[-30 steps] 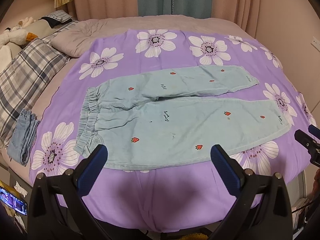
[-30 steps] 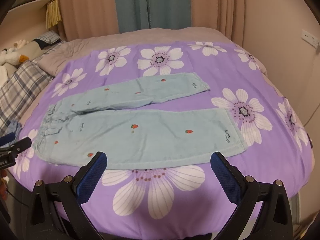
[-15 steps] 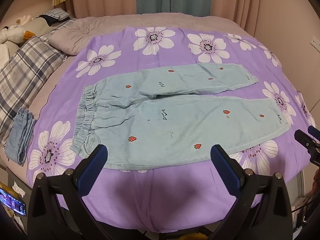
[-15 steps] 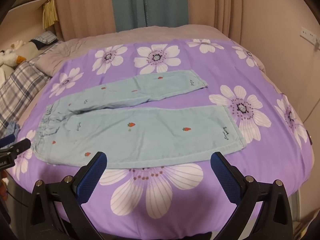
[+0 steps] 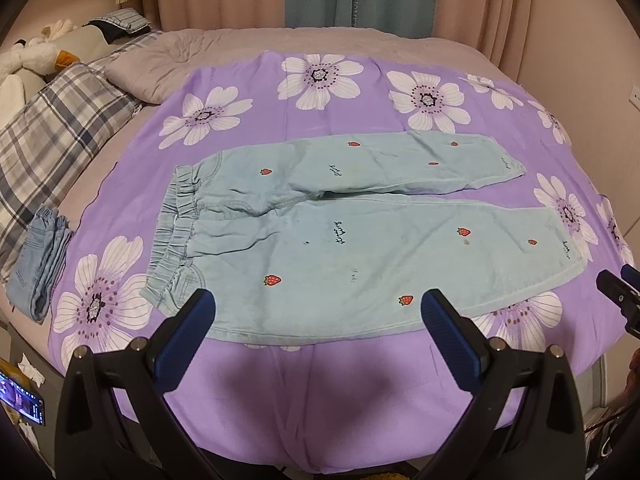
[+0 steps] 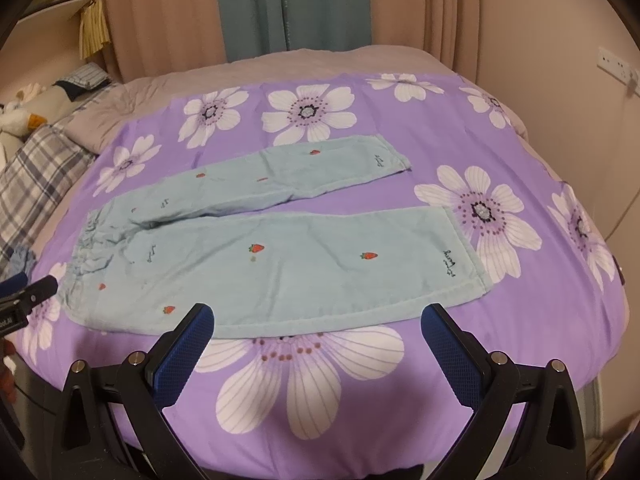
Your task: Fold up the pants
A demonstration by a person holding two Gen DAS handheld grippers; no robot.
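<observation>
— Closing in on the bed (image 5: pixel 248 44) since a second ago, are both grippers?

— Yes. The pants (image 5: pixel 360 232) fill more of each view now, though they lie just as they did: flat on the purple flowered sheet (image 5: pixel 320 392), waistband to the left, both legs running right, the far leg angled away from the near one.

— And the left gripper (image 5: pixel 318 312)?

— Fingers (image 5: pixel 188 332) spread wide, holding nothing, hovering over the near hem by the waistband. The right gripper (image 6: pixel 318 324) matches it: fingers (image 6: pixel 452 350) wide apart, empty, above the near leg's lower edge.

— What's cut off or hard to read?

— From the left wrist view, only a dark tip of the right gripper pokes in at the right edge; the reverse holds at the left edge of the right wrist view. Small script stitched on the pants is too tiny to read. Folded jeans (image 5: pixel 38 268) sit near the plaid pillow (image 5: pixel 52 128), and a phone (image 5: pixel 22 398) is clipped by the frame's lower left.
</observation>
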